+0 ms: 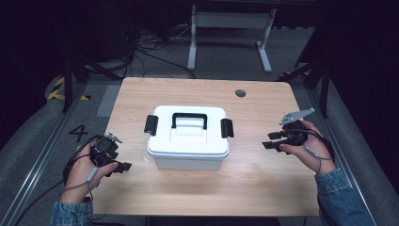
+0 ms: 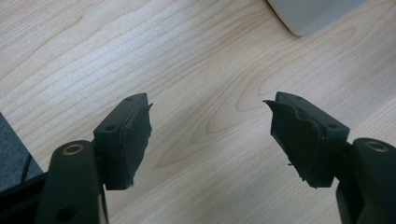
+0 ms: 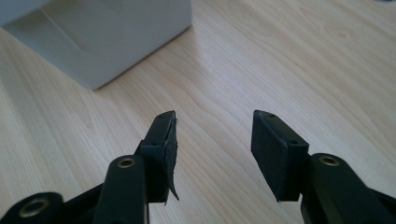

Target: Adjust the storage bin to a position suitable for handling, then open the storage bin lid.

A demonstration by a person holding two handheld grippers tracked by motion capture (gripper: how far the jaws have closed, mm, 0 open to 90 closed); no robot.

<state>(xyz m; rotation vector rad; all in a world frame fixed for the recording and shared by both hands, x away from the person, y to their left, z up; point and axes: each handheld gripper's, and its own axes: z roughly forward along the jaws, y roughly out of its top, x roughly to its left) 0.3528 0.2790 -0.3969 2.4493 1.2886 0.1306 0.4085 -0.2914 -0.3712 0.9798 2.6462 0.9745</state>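
Observation:
A white lidded box (image 1: 188, 136) with a black handle (image 1: 189, 119) and two black side latches stands closed in the middle of the wooden table (image 1: 254, 179). My left gripper (image 1: 123, 166) rests low at the box's left, open, holding nothing; its jaws (image 2: 210, 126) spread wide over bare wood, with a box corner (image 2: 313, 14) at the top. My right gripper (image 1: 269, 140) hovers at the box's right, open and empty too. In its own view the right gripper (image 3: 214, 135) points at the table, with the box's side (image 3: 102, 37) at upper left.
A small dark round hole (image 1: 240, 92) sits near the table's far edge. Beyond the table stand a white metal frame (image 1: 230, 33) and loose cables on the grey floor. Metal rails run along both sides.

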